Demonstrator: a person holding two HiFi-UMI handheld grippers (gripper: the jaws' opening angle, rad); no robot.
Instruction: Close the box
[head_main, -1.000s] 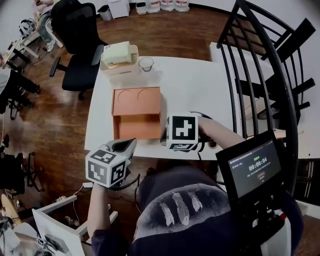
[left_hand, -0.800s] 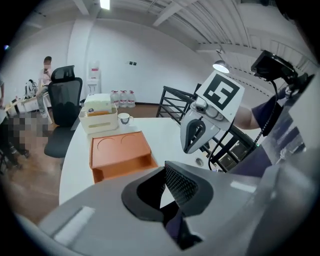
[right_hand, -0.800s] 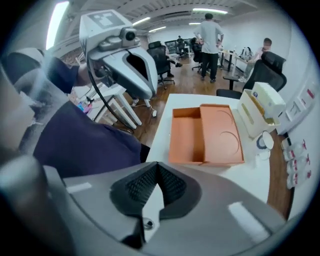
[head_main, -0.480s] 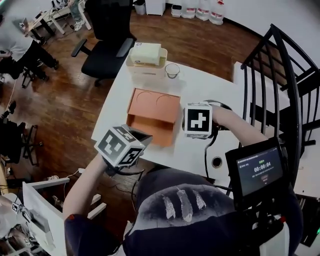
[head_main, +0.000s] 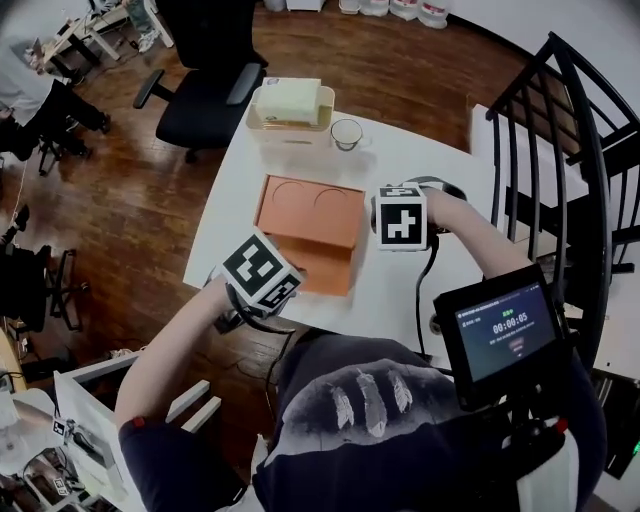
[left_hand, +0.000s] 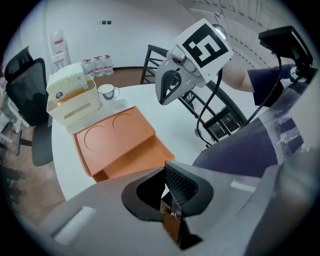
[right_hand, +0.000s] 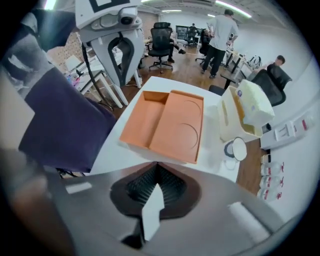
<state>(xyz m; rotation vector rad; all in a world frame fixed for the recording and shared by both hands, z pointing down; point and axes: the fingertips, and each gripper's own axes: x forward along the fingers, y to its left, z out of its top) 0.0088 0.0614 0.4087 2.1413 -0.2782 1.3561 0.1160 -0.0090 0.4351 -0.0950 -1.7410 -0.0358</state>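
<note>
So, box: flat orange cardboard box (head_main: 305, 235), open, mid white table (head_main: 400, 290).
Left gripper (left_hand: 169, 197): jaws together, empty, table's near edge.
Right gripper (right_hand: 156, 192): jaws together, empty, over table.
Progress: closing not begun.

Left gripper (head_main: 262, 280) held low near body, jaws together, empty; right gripper (head_main: 404, 217) extended forward, jaws together, empty.

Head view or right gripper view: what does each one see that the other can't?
Only the head view shows the timer screen and the black railing. Only the right gripper view shows a standing person among far desks. Both show the orange box with its lid open, the cup and the white table.
</note>
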